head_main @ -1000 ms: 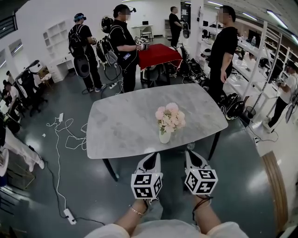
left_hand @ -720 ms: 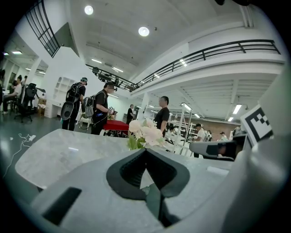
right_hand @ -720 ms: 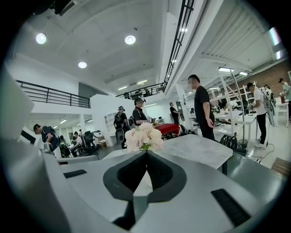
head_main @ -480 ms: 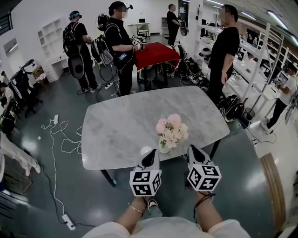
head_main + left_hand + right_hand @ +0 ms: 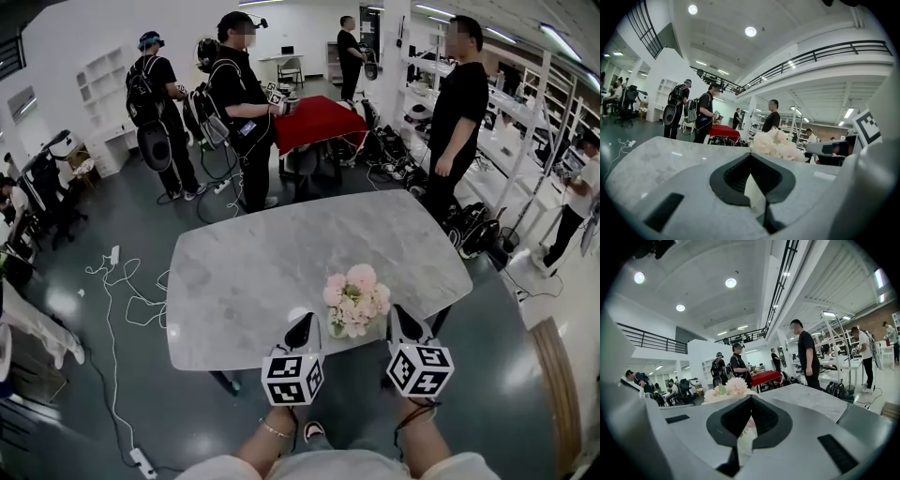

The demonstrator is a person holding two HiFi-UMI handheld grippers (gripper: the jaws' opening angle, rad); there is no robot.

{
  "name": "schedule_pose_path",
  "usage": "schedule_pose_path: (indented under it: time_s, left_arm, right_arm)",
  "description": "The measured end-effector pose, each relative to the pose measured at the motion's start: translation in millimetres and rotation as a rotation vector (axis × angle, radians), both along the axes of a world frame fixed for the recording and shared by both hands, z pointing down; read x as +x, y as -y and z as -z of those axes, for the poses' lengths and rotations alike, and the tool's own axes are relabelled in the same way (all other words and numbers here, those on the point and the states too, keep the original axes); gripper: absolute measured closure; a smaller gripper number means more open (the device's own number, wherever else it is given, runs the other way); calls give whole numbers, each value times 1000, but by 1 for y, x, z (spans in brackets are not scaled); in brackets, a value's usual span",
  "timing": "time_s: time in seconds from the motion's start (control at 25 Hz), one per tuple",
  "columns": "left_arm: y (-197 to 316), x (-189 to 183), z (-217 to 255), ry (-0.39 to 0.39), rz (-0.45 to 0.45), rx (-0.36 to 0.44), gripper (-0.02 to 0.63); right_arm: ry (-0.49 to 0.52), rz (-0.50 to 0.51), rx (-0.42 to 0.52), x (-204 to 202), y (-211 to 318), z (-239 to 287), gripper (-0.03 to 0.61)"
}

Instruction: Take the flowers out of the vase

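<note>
A bunch of pale pink flowers [image 5: 356, 300] stands in a small white vase [image 5: 338, 330] near the front edge of the grey marble table [image 5: 253, 272]. My left gripper [image 5: 302, 325] is shut and empty, just left of the vase at the table's edge. My right gripper [image 5: 401, 319] is shut and empty too, just right of the flowers. In the left gripper view the flowers [image 5: 777, 143] rise beyond the shut jaws, to the right. The right gripper view shows the flowers [image 5: 726, 389] to the left, past its shut jaws.
Several people stand beyond the table: one in black [image 5: 246, 103] by a red-covered table [image 5: 317, 117], another in black [image 5: 457, 112] at the right. White cables [image 5: 122, 281] and a power strip [image 5: 141, 461] lie on the floor at the left. Shelving [image 5: 525, 131] lines the right side.
The table and the vase have come closer in the head view. Both grippers, still shut, have advanced from short of the table's front edge to either side of the vase.
</note>
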State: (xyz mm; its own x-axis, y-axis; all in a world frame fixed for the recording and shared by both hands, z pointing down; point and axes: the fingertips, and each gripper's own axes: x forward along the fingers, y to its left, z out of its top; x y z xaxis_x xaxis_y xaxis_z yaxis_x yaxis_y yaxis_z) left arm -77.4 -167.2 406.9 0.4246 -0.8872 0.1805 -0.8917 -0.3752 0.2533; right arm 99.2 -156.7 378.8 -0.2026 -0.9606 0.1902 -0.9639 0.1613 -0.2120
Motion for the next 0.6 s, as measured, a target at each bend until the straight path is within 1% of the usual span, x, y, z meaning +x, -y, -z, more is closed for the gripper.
schedule_pose_path:
  time_s: [0.24, 0.36, 0.6]
  left_arm:
    - [11, -8, -9, 13, 48, -24, 606]
    - [13, -8, -12, 6, 88, -44, 606]
    - [6, -3, -19, 5, 137, -66, 606]
  right_arm:
    - [28, -6, -7, 18, 8, -3, 575]
    - [33, 14, -12, 26, 16, -2, 575]
    - [40, 56, -34, 32, 21, -9, 575]
